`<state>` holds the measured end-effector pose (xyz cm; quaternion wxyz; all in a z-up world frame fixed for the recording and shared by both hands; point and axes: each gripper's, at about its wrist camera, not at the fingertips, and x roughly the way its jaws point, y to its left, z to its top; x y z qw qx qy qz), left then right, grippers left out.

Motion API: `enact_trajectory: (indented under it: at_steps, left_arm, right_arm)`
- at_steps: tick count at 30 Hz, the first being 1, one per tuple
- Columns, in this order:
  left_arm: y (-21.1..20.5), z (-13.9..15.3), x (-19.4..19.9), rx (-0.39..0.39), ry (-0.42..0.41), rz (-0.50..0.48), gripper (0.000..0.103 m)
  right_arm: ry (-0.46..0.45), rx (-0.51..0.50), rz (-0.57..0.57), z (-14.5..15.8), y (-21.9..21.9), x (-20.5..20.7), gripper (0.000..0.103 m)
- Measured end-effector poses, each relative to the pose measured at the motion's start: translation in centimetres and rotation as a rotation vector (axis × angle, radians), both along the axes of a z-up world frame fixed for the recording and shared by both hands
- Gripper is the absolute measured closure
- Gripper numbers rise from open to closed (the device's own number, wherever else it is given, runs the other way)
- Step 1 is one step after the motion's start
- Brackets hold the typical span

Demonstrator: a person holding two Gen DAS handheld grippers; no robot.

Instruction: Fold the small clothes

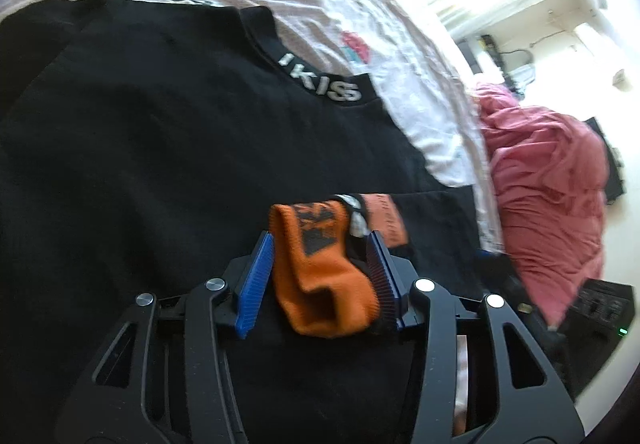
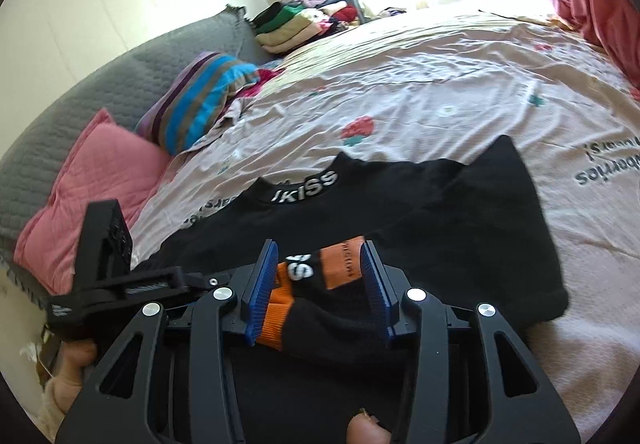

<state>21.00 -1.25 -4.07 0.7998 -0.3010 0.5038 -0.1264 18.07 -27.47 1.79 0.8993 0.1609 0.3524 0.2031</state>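
The orange and black sock [image 1: 320,268] lies on a black top [image 1: 160,147] spread over the bed [image 1: 400,55]. The left hand-held gripper [image 1: 324,248] is partly closed on the sock's orange cuff end, both blue pads against the cloth. The right hand-held gripper [image 2: 322,256] stands partly open around the sock's [image 2: 320,284] black middle, with gaps visible beside its pads, gripping nothing
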Motion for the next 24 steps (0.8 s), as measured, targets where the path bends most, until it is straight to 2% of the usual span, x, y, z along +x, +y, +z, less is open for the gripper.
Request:
enact_trajectory:
  at_steps: [2,4,5,6,7,10,14,19,22,24]
  left_arm:
    - [-0.5,-0.3,0.2,0.072,0.000,0.016,0.064]
    - [-1.0,-0.3,0.3,0.099,-0.009,0.010,0.066]
    - [-1.1,-0.3,0.4,0.108,-0.014,0.002,0.080]
    - [-1.4,-0.2,0.5,0.120,-0.020,-0.004,0.089]
    - [-1.4,-0.2,0.5,0.122,-0.023,-0.006,0.091]
    - [-1.3,0.6,0.7,0.128,-0.054,-0.006,0.095]
    - [-0.6,4.2,-0.2,0.140,-0.159,0.009,0.098]
    - [1.7,8.5,-1.8,0.099,-0.272,0.048,0.099]
    - [3.6,10.0,-3.2,0.106,-0.317,0.086,0.102]
    - [4.1,10.2,-3.5,0.116,-0.319,0.098,0.103]
  right_arm:
    - [0.001,0.000,-0.022,0.0,-0.9,-0.2,0.061]
    - [-0.001,-0.001,-0.039,0.0,-1.5,-0.2,0.061]
    - [-0.003,-0.001,-0.048,0.1,-1.8,-0.2,0.061]
    - [-0.004,0.001,-0.056,0.1,-2.1,-0.3,0.061]
    - [-0.005,0.004,-0.065,0.2,-2.4,-0.3,0.061]
    - [-0.009,0.015,-0.091,0.5,-3.4,-0.4,0.061]
    - [-0.021,-0.002,-0.118,0.9,-4.1,-0.7,0.061]
    - [-0.024,-0.028,-0.129,0.8,-4.5,-0.8,0.061]
    - [-0.024,-0.072,-0.123,0.6,-3.8,-0.7,0.061]
    - [-0.033,-0.142,-0.125,0.4,-2.9,-0.7,0.061]
